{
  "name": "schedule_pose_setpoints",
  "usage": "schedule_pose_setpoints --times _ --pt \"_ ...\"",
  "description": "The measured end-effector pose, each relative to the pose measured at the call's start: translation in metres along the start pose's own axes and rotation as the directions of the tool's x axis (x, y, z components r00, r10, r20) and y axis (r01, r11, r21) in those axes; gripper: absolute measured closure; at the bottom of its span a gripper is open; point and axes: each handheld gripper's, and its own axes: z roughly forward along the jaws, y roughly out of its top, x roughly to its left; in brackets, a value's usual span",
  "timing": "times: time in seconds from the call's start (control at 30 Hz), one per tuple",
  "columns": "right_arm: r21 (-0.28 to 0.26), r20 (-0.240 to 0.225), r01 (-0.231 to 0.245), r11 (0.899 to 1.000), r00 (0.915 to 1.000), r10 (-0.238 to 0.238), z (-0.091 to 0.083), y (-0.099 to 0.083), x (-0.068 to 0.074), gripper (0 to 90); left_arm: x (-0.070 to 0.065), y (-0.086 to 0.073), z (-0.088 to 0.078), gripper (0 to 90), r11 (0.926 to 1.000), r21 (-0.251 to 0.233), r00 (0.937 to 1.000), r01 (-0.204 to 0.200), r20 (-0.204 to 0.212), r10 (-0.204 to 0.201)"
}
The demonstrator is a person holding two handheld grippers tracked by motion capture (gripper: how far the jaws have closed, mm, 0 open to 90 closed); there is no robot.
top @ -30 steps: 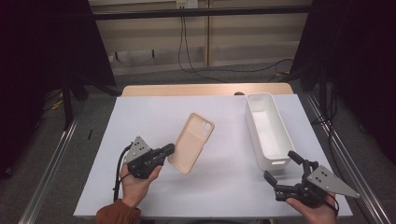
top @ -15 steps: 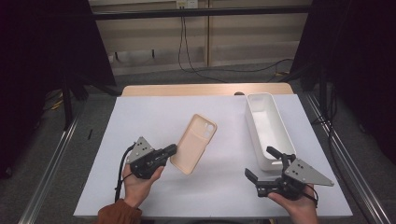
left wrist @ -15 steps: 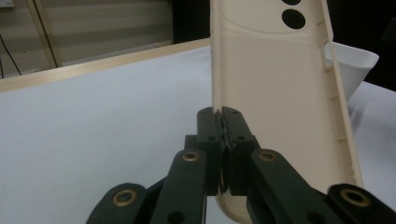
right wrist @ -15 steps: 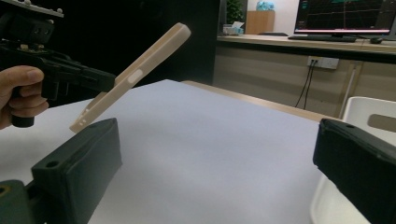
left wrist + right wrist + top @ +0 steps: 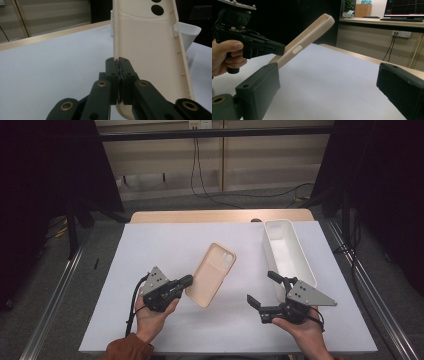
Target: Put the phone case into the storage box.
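left tool (image 5: pixel 187 280): clenched on phone case (image 5: pixel 212 273) edge | case: beige, soft, tilted | right tool (image 5: pixel 261 289): released, closing slightly

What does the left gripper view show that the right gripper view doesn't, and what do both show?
Left gripper view: the left gripper's jaws pinched on the phone case's bottom edge, its hollow inside, two camera holes, and a white bin behind. Right gripper view: the right gripper's jaws wide apart with nothing between them, the case side-on, tilted up off the table, and the hand holding the left gripper. Both share the beige case and the white table cover.
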Motion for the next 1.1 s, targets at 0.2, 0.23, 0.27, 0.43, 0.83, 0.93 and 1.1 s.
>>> schedule_pose_setpoints --times 0.2,0.23,0.27,0.43,0.83,0.93,1.1 --pt "0.009 -0.028 0.007 1.000 0.9996 -0.007 0.016 0.007 0.000 7.1 -0.002 0.001 0.002 87.5 1.0000 -0.003 1.0000 -0.003 0.001 0.003" --pt "0.011 -0.031 0.003 1.000 0.9995 -0.003 0.018 0.008 0.001 7.1 -0.002 0.001 0.002 87.5 1.0000 -0.002 1.0000 -0.004 0.002 0.004" --pt "0.011 -0.033 0.005 1.000 0.9994 -0.004 0.020 0.009 0.001 7.3 -0.003 0.001 0.003 87.5 1.0000 -0.002 1.0000 -0.006 0.001 0.006" --pt "0.015 -0.040 0.005 1.000 0.9992 -0.005 0.028 0.012 0.000 9.3 -0.005 0.001 0.005 87.5 1.0000 -0.003 1.0000 -0.009 0.004 0.009" --pt "0.016 -0.037 -0.006 1.000 0.9993 0.006 0.044 0.020 -0.003 16.3 -0.006 0.001 0.006 87.5 0.9998 -0.001 0.9997 -0.021 0.007 0.021" --pt "0.018 -0.036 -0.011 1.000 0.9993 0.012 0.047 0.026 -0.004 20.0 -0.006 0.002 0.006 87.4 0.9997 -0.001 0.9996 -0.026 0.008 0.026" --pt "0.030 -0.032 -0.019 0.999 0.9993 0.020 0.056 0.031 -0.005 24.4 -0.006 0.002 0.006 87.5 0.9998 0.005 0.9997 -0.020 0.010 0.020"
